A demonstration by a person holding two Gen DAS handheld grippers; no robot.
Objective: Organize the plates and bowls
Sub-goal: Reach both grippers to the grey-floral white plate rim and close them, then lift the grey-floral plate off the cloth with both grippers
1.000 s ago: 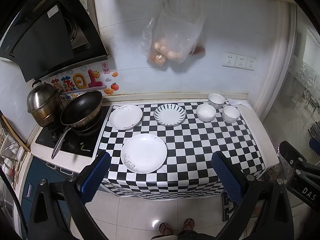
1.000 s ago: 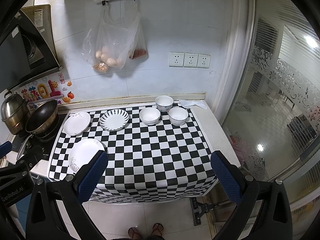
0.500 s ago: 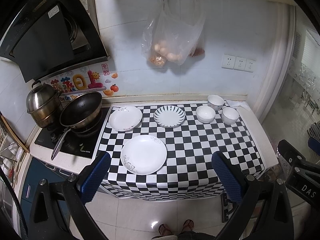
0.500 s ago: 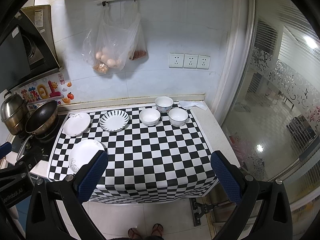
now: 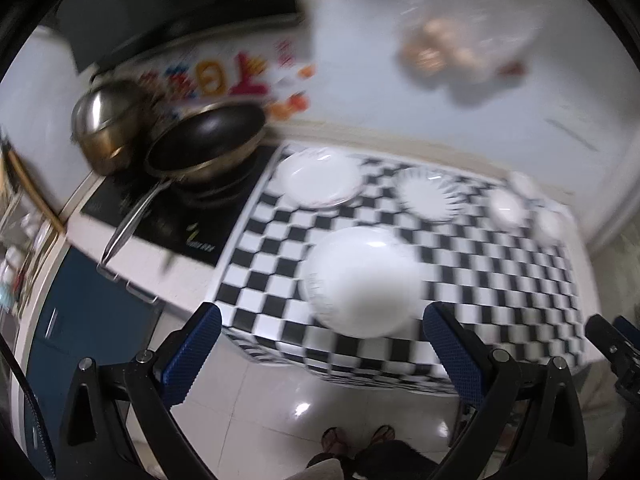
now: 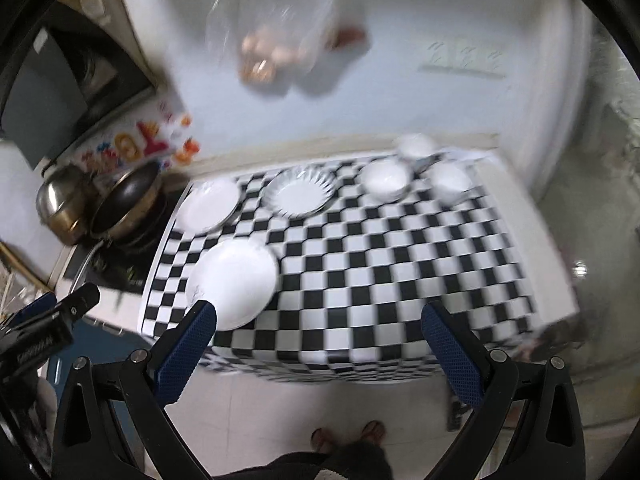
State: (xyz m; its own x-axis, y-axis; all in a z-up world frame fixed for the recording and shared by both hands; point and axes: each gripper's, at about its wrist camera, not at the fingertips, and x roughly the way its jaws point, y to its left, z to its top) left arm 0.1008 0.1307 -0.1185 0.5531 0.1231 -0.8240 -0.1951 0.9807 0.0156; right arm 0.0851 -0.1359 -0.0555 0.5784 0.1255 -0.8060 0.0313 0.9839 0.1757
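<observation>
Both views are blurry now and the table (image 6: 400, 280) looks much bigger than it did half a second ago — both tongs have swung down and in toward it; a second ago they hung high and still, so the reach has only just begun.

The left tongs (image 5: 320, 344) are spread wide and hold nothing; the big plate (image 5: 362, 282) sits near the front edge of the table, just past the gap between the blue pads (image 5: 192, 348). The right tongs (image 6: 318, 344) are spread wide and empty too; from that side the same big plate lies at the front left corner, close to the left pad.

Nothing on the table has been touched yet; the plain plate (image 5: 318, 178) is at the back left corner next to the pan (image 5: 204, 140); the striped plate (image 5: 430, 196) is beside it along the back edge; the three bowls (image 6: 386, 180) sit close together at the back right corner. All the plates lie apart from each other, so no stack has been made.

I think the left tongs are going for the big plate first, since it is the nearest thing and almost lined up with them; the right tongs may be going for the bowls, but that is harder to say. The job is right at its start — every plate and bowl still has to be picked up and put together.
</observation>
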